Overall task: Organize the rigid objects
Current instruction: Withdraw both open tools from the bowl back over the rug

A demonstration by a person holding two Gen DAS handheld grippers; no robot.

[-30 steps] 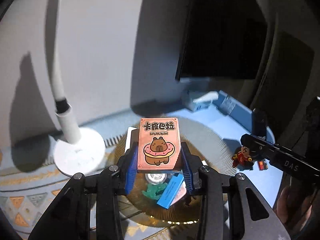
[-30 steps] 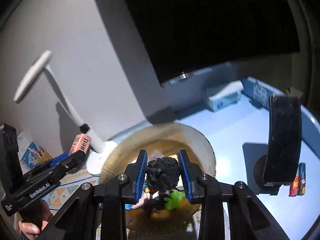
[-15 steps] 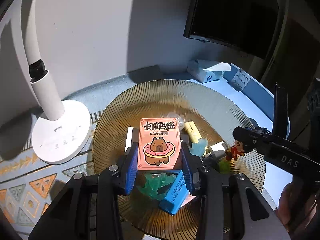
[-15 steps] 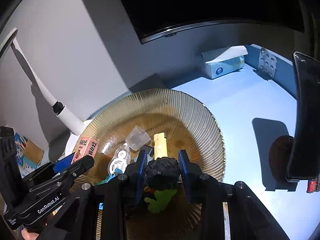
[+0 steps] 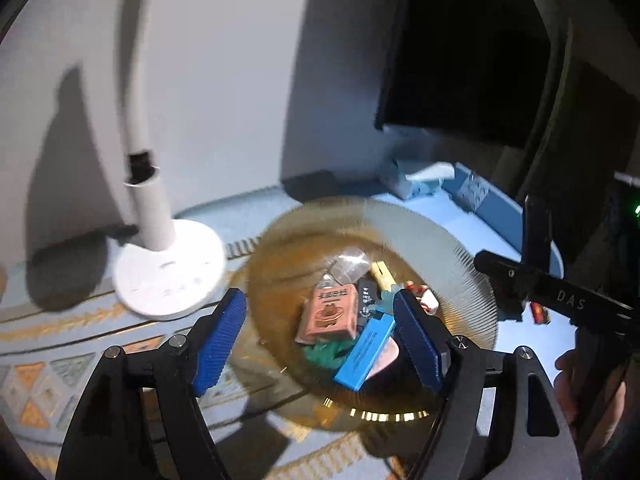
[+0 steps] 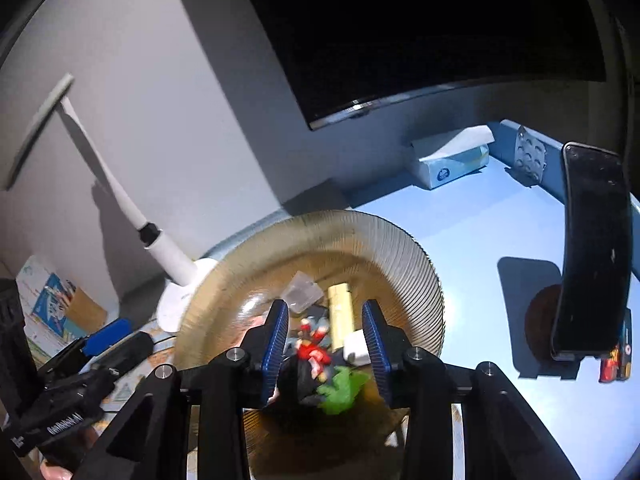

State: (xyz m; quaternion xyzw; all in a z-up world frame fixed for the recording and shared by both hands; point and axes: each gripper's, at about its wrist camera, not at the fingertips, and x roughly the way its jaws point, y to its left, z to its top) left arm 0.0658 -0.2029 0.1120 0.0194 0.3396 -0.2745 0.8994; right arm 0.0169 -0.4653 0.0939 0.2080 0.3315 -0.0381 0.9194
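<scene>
Resting on the pale blue counter [image 6: 480, 248], the ribbed amber glass plate [image 5: 452, 256] carries the pink card box [image 5: 330, 314], which lies free between the opening left claw [image 5: 316, 334]. The right claw [image 6: 325, 346] is opening too, its dark-haired toy figure [image 6: 310, 354] dropped between the pads.

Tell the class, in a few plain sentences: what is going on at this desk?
A person with a hand-held tool in each hand is sorting small items into the ribbed amber plate. The left tool is opening, with nothing held; the pink capybara card box lies on the plate. The right tool is also opening above the dark-haired figurine, which lies on the plate.
</scene>
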